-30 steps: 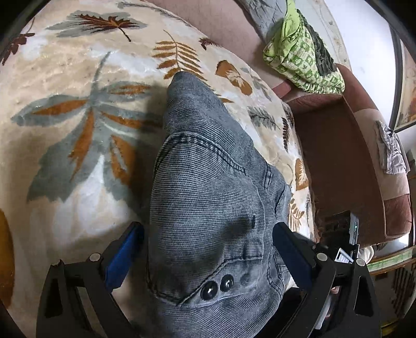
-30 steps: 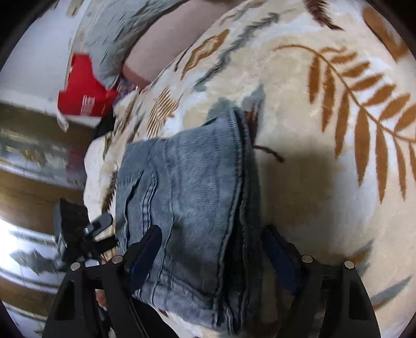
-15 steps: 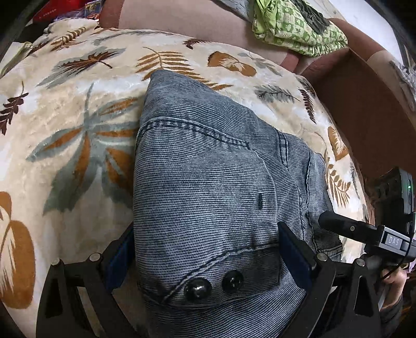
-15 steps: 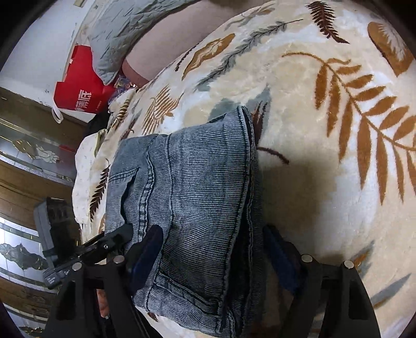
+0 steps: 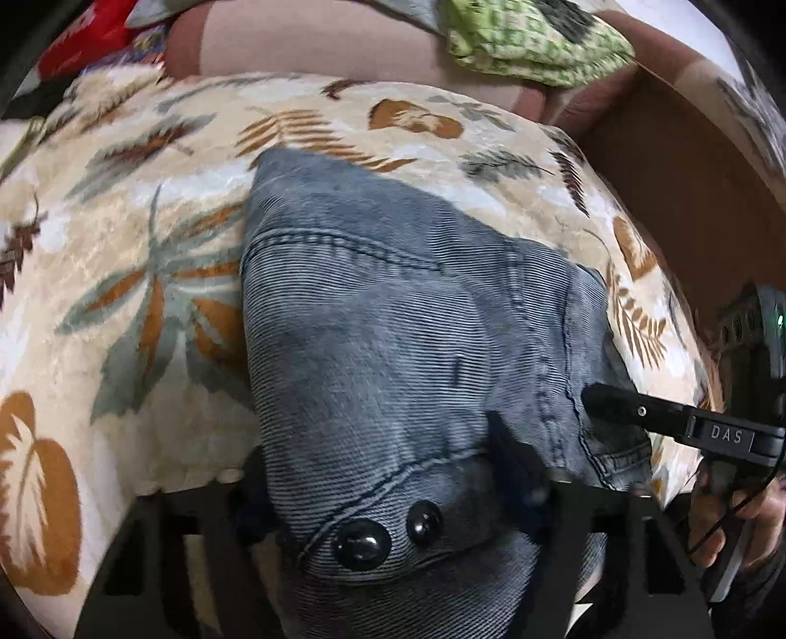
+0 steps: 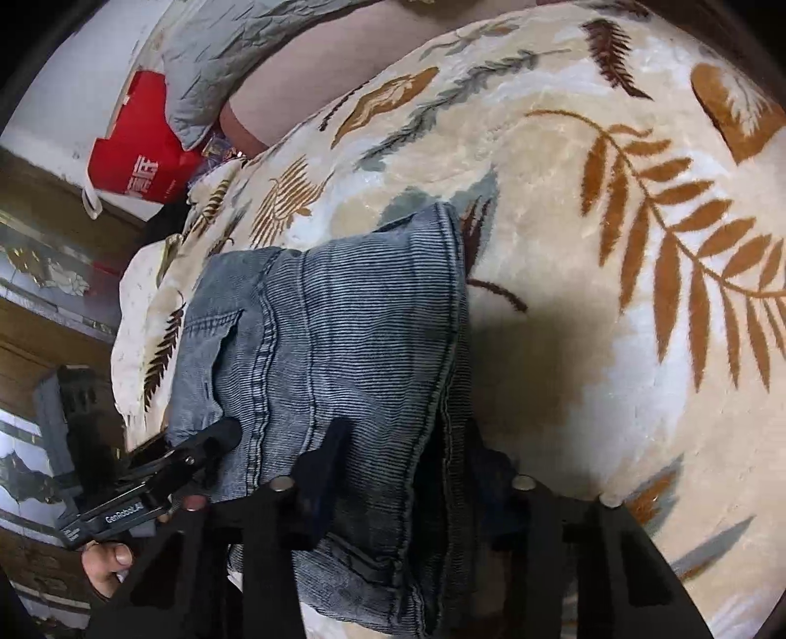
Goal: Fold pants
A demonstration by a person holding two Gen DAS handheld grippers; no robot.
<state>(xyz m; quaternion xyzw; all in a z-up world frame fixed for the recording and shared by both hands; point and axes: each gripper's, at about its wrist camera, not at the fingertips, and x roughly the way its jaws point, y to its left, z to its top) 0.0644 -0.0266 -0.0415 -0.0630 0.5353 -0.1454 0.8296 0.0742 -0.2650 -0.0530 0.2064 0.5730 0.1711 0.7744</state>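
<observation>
Grey-blue corduroy pants (image 5: 393,314) lie folded on a leaf-patterned blanket (image 5: 123,236). My left gripper (image 5: 383,467) sits over the waistband end with its two dark buttons (image 5: 361,543). Its jaws are closing and the fabric bunches up between the pads. In the right wrist view the same pants (image 6: 334,334) run away from me. My right gripper (image 6: 403,457) is closing on the layered side edge, with one finger (image 6: 324,462) pressed into the cloth. Each view also shows one black finger of the other gripper at the pants' edge.
A green patterned cloth (image 5: 535,39) lies on the brown sofa back (image 5: 687,196) beyond the blanket. A red bag (image 6: 137,162) and a grey quilted pillow (image 6: 236,64) sit at the far left. A hand (image 6: 108,560) holds the left gripper's handle.
Both pairs of jaws have narrowed from wide apart onto the pants, and the fabric now bulges between the fingers. The left view has swung and shows more of the sofa back.
</observation>
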